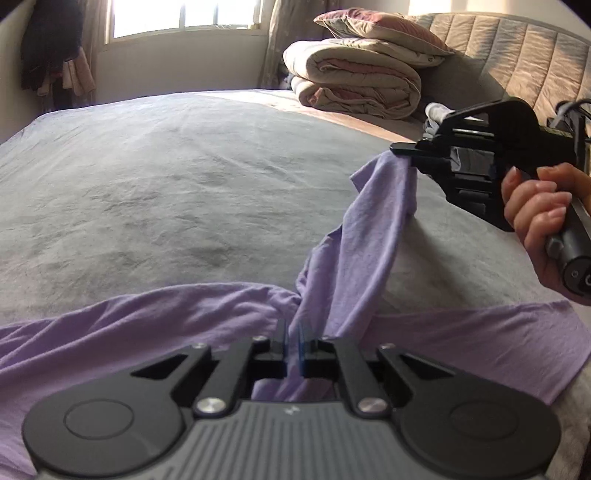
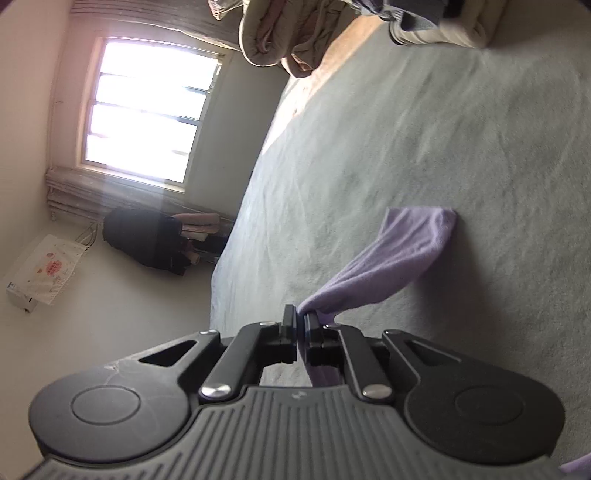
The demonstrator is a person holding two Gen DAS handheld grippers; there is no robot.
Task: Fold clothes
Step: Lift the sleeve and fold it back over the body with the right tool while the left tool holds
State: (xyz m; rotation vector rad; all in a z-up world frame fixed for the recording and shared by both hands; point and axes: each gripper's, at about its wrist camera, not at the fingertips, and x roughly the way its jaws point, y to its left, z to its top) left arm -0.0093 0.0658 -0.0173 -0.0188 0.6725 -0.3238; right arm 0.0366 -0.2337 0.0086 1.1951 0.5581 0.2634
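across the far left of the room a bright window [image 1: 184, 16] lights the wall, with dark clothes hanging [image 1: 48, 48] beside it; below them a grey bedsheet [image 1: 166, 177] covers the bed and fills most of the left wrist view; along the near edge a lilac garment [image 1: 129, 314] lies spread on the sheet; at the near centre the left gripper [image 1: 293, 339] is clamped on a bunched part of that garment, cloth pinched between its blue pads; from there a band of the cloth rises to the right, up to the right gripper [image 1: 408, 157], closed tight on its end and held off the bed by a hand [image 1: 535, 218]; at the far right a folded quilt [image 1: 354, 81] and pillow [image 1: 380, 31] sit stacked against the padded headboard [image 1: 517, 48].
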